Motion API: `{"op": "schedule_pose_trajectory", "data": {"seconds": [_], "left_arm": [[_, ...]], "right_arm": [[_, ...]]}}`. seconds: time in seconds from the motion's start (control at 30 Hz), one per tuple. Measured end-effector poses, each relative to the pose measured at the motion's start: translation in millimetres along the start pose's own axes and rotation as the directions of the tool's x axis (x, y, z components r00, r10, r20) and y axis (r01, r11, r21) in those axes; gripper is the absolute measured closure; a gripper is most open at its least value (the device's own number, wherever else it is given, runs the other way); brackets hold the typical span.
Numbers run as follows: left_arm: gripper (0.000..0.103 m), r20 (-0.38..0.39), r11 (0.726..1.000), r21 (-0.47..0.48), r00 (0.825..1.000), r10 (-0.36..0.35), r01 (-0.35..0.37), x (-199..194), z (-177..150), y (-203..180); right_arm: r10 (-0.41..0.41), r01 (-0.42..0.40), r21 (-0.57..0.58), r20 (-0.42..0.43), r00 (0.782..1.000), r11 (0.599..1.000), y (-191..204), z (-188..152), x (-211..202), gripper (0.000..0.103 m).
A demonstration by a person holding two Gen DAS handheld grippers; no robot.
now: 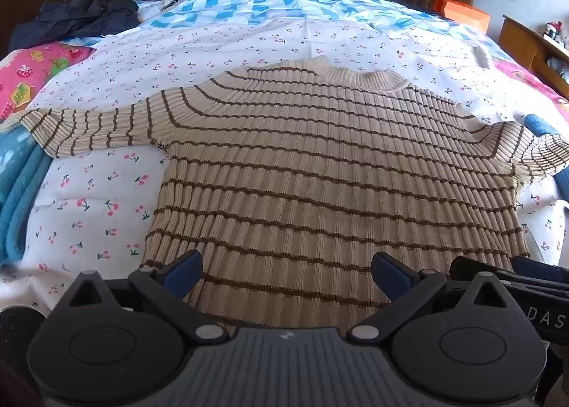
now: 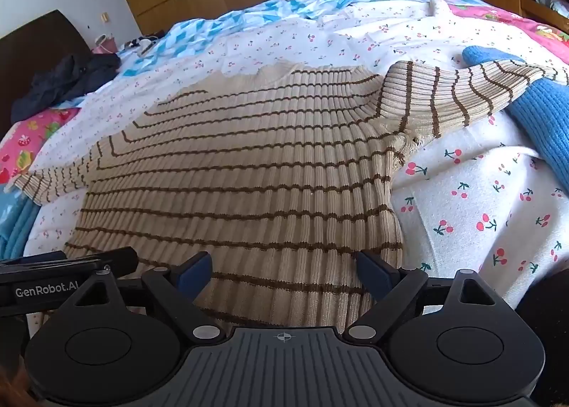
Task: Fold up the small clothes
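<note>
A beige ribbed sweater with brown stripes (image 1: 320, 165) lies flat on the bed, collar far, hem near, both sleeves spread out sideways. It also shows in the right wrist view (image 2: 249, 165). My left gripper (image 1: 286, 275) is open and empty, over the hem towards its left side. My right gripper (image 2: 284, 273) is open and empty, over the hem at its right side. The right gripper's body (image 1: 526, 282) shows at the right edge of the left wrist view. The left gripper's body (image 2: 64, 275) shows at the left of the right wrist view.
The bed carries a white cherry-print sheet (image 1: 106, 193). A blue knit garment (image 2: 540, 115) lies under the right sleeve. A dark garment (image 1: 74, 16) lies at the far left, a pink quilt (image 1: 32, 76) and a blue blanket (image 1: 17, 186) at the left. Wooden wardrobe and door stand behind.
</note>
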State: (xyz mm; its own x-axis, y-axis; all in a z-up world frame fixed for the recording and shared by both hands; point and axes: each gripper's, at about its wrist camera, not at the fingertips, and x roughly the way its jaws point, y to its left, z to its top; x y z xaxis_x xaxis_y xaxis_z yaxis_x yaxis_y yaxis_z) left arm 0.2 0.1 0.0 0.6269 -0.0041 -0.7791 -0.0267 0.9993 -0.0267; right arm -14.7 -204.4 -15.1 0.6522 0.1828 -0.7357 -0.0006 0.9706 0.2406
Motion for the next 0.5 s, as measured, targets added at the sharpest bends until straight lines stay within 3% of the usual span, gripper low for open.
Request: {"op": "schedule_pose_trajectory", "data": {"seconds": [0.5], "left_arm": [[0.0, -0.022, 1.0, -0.02, 1.0, 0.002, -0.002, 6.4, -11.3, 4.2]], "right_arm": [[-0.021, 0.021, -0.055, -0.008, 1.0, 0.998, 6.6, -2.5, 3.4, 0.013]]}}
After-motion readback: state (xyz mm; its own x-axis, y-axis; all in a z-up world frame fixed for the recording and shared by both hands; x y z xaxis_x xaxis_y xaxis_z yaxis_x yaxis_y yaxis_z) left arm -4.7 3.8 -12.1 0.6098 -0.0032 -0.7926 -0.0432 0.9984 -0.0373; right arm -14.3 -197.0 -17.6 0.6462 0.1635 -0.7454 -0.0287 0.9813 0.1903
